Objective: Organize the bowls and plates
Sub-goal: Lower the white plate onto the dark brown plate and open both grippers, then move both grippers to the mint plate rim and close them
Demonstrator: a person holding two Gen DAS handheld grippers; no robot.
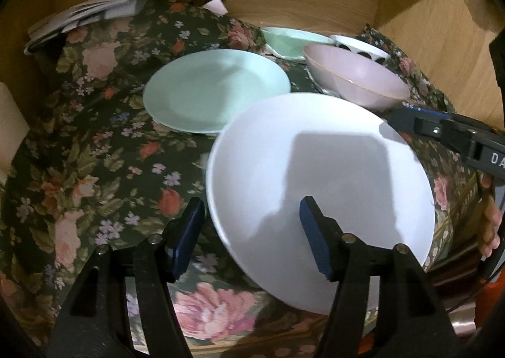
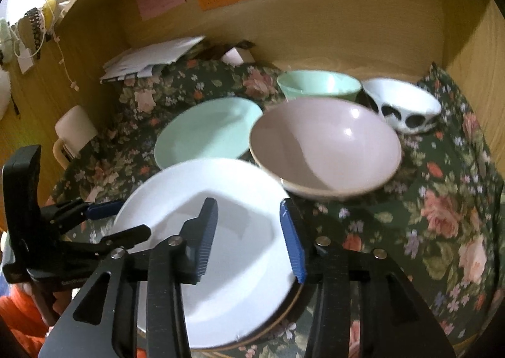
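A white plate (image 1: 315, 175) (image 2: 221, 263) lies at the front of the floral cloth (image 1: 79, 152), on a dark-rimmed plate (image 2: 284, 317) that barely shows. My left gripper (image 1: 251, 238) is open across its left rim, one finger outside and one over the plate. At the opposite rim my right gripper (image 2: 249, 239) also straddles the edge, open, pads not pressing. Behind are a mint plate (image 1: 214, 89) (image 2: 205, 134), a pink bowl (image 1: 356, 77) (image 2: 325, 143), a mint bowl (image 2: 318, 85) and a white bowl with black spots (image 2: 401, 105).
Everything sits in a wooden alcove with walls (image 2: 347, 26) at the back and sides. Loose papers (image 2: 151, 58) lie at the back left, and a white mug (image 2: 75, 129) stands on the left. A hand (image 1: 492, 225) shows at the right edge.
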